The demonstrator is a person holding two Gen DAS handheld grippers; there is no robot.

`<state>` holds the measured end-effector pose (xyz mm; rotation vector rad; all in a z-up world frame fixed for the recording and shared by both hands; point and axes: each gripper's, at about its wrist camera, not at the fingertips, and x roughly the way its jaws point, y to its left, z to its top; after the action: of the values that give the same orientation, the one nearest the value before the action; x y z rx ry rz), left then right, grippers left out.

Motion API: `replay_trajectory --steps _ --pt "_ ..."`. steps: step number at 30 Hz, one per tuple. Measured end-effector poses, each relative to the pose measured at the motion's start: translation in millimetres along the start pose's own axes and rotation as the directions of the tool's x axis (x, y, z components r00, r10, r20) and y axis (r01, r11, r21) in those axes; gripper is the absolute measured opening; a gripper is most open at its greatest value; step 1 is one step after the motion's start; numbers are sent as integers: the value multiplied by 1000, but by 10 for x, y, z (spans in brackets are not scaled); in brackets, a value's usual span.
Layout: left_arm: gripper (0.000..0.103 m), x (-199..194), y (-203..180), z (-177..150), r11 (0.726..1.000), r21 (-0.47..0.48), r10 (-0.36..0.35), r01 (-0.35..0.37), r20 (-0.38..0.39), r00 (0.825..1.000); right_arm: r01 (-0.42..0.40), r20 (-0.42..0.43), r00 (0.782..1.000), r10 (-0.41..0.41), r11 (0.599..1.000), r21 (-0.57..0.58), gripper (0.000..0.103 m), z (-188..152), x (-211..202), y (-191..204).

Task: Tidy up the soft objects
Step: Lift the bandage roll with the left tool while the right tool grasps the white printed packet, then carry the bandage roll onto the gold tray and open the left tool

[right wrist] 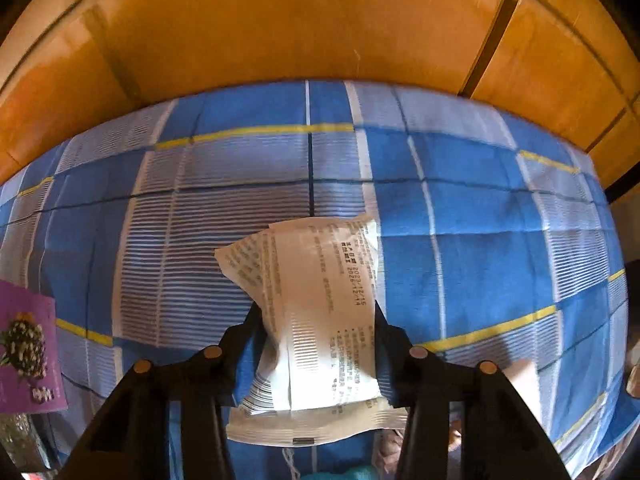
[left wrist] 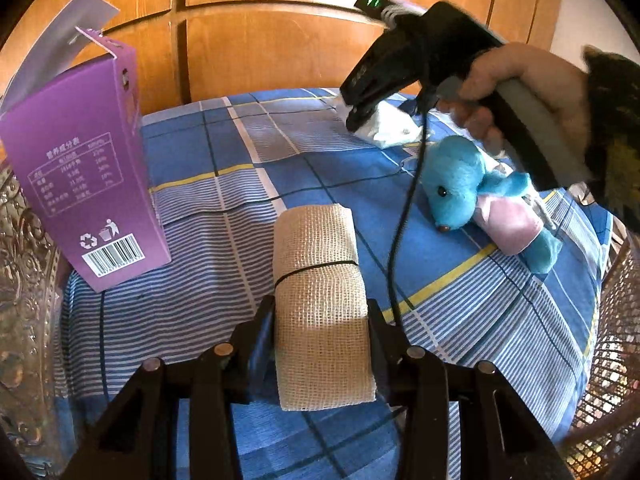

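A beige gauze bandage roll (left wrist: 316, 248) with a black band round it lies on the blue checked cloth (left wrist: 224, 168), and my left gripper (left wrist: 320, 306) is shut on its near end. Further right lies a blue plush dog (left wrist: 460, 184) in a pink shirt. Above it a person's hand (left wrist: 520, 80) holds my right gripper (left wrist: 356, 118), tips down on a white printed packet (left wrist: 390, 128). In the right wrist view that white packet (right wrist: 320, 280) is pinched at its waist between the fingers of the right gripper (right wrist: 318, 316).
An opened purple carton (left wrist: 88, 168) stands upright at the left on the cloth, and its corner (right wrist: 28, 344) shows in the right wrist view. A wooden panel wall (left wrist: 280, 40) rises behind. A black cable (left wrist: 400, 240) hangs from the right gripper. Wicker (left wrist: 612, 360) borders the right.
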<state>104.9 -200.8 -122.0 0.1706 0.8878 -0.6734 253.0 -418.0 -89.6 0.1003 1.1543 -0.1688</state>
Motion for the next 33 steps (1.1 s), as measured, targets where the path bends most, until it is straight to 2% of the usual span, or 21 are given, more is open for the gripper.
replay_trajectory --steps 3,6,8,13,18,20,23,24,27,30,33 --pt "42 -27 20 -16 1000 -12 -14 14 2 1000 -61 71 996 62 998 -20 47 -140 -316 42" --pt "42 -59 52 -18 999 -35 -31 31 0 1000 -145 95 984 149 988 -48 47 -346 -628 121" --pt "42 -77 95 -18 998 -53 -38 38 0 999 -221 73 972 224 974 -50 47 -578 -758 135" --pt "41 -183 122 -81 998 -61 -33 33 -7 999 -290 10 957 291 955 -54 47 -1115 -835 210" --pt "41 -321 218 -52 992 -125 -26 22 -35 999 -242 -41 970 240 968 -73 47 -1382 -686 378" --pt "41 -440 214 -36 993 -118 -17 15 -16 1000 -213 -50 976 210 976 -55 47 -1410 -598 367" --pt "41 -674 192 17 993 -120 -18 22 28 999 -193 -125 974 189 981 -23 47 -1471 -386 383" --pt "41 -755 169 46 994 -108 -16 21 51 999 -176 -115 979 171 984 -37 47 -1475 -383 411" --pt "41 -877 87 214 995 -86 -37 44 87 996 -146 -107 985 137 986 -79 51 -1490 -368 490" --pt "41 -905 -38 434 999 -27 -35 38 110 993 -157 -103 983 150 986 -63 51 -1489 -358 456" --pt "42 -866 -55 793 999 -16 -36 38 109 993 -161 -100 983 154 985 -58 51 -1447 -321 441"
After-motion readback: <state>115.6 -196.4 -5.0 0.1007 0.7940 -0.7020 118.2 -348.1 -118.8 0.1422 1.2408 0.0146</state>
